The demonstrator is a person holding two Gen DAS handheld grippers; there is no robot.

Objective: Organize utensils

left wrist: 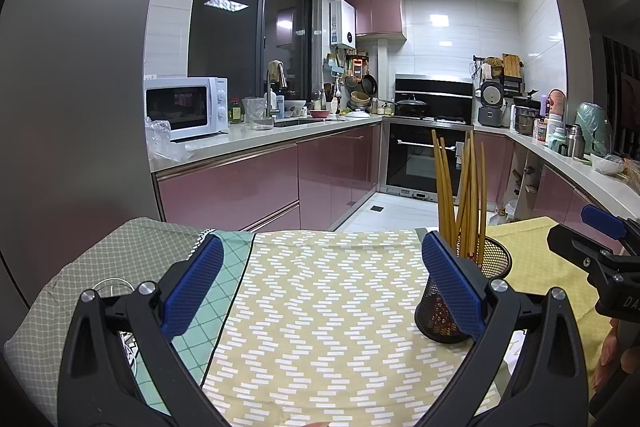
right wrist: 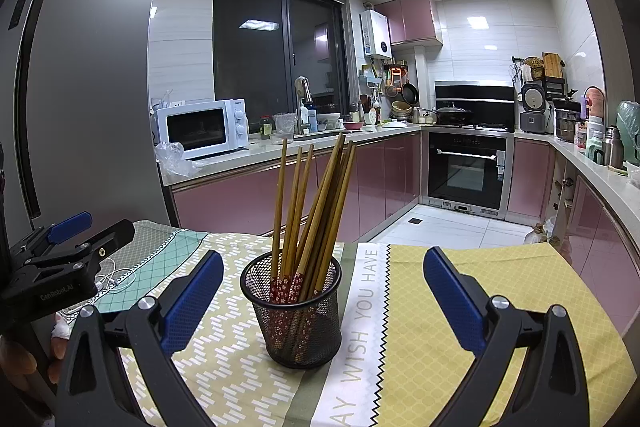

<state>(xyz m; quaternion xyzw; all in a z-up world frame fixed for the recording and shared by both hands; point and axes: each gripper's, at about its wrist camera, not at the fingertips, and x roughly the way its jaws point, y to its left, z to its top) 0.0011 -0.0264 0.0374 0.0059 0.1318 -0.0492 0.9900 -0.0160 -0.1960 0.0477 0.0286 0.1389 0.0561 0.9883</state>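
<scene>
A black mesh cup (right wrist: 294, 311) stands on the patterned tablecloth (right wrist: 460, 311) and holds several bamboo chopsticks (right wrist: 316, 203) upright, fanned apart. My right gripper (right wrist: 322, 269) is open, its blue pads either side of the cup and a little nearer the camera, with nothing held. In the left wrist view the same cup (left wrist: 490, 259) with its chopsticks (left wrist: 464, 195) sits behind the right pad. My left gripper (left wrist: 320, 259) is open over bare cloth, left of the cup. The other gripper shows at the edge of each view: the right one (left wrist: 600, 239), the left one (right wrist: 68, 243).
A white cable (right wrist: 114, 277) lies on the cloth at the left. The table's far edge drops to the kitchen floor (right wrist: 440, 227). Beyond are pink cabinets (left wrist: 256, 183), a microwave (left wrist: 188, 107), an oven (right wrist: 466, 167) and a grey fridge (right wrist: 80, 87) at the left.
</scene>
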